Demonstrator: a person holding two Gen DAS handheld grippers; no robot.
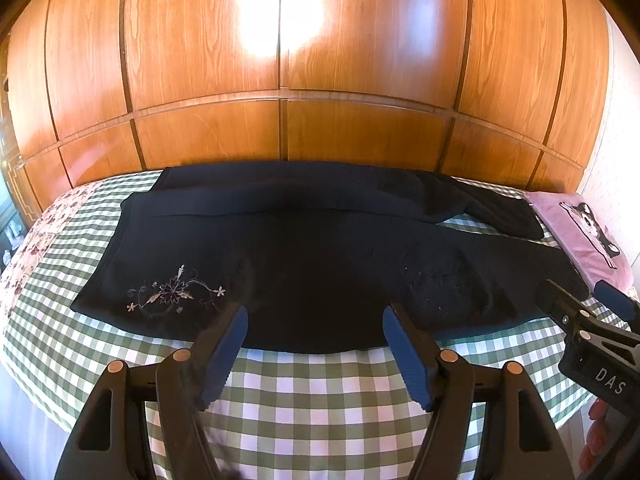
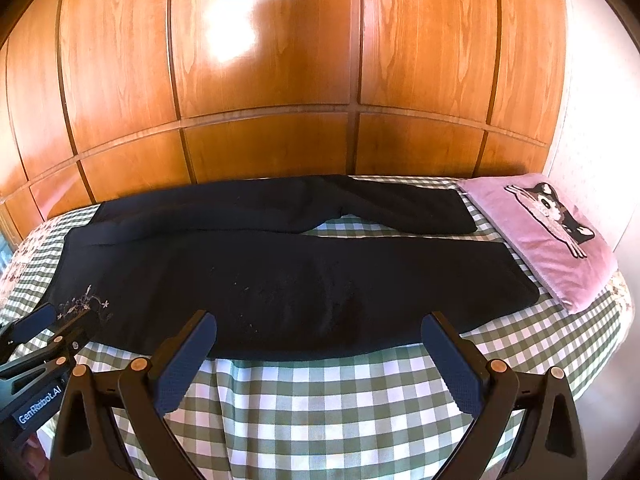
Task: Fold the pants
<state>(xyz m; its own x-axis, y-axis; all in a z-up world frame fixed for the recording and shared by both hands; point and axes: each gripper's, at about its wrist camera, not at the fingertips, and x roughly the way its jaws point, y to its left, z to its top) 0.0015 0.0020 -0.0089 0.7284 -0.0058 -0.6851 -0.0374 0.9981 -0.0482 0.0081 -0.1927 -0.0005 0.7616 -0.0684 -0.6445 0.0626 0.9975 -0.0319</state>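
Black pants [image 1: 304, 264] lie flat across the bed, waist at the left with a pale floral embroidery [image 1: 172, 292], legs running right. The far leg bends away near the pillow. They also show in the right wrist view [image 2: 304, 280]. My left gripper [image 1: 315, 312] is open and empty, its fingertips at the pants' near edge around the middle. My right gripper [image 2: 319, 322] is open and empty, just above the near edge of the near leg. The right gripper also shows at the right of the left wrist view [image 1: 580, 300], and the left gripper at the left of the right wrist view [image 2: 60, 320].
The bed carries a green-and-white checked cover [image 1: 320, 400] with a floral strip [image 1: 24, 256] at the left end. A pink pillow with a cat picture [image 2: 548, 236] lies at the right end, touching the pant cuffs. A wooden panelled wardrobe [image 2: 280, 80] stands behind the bed.
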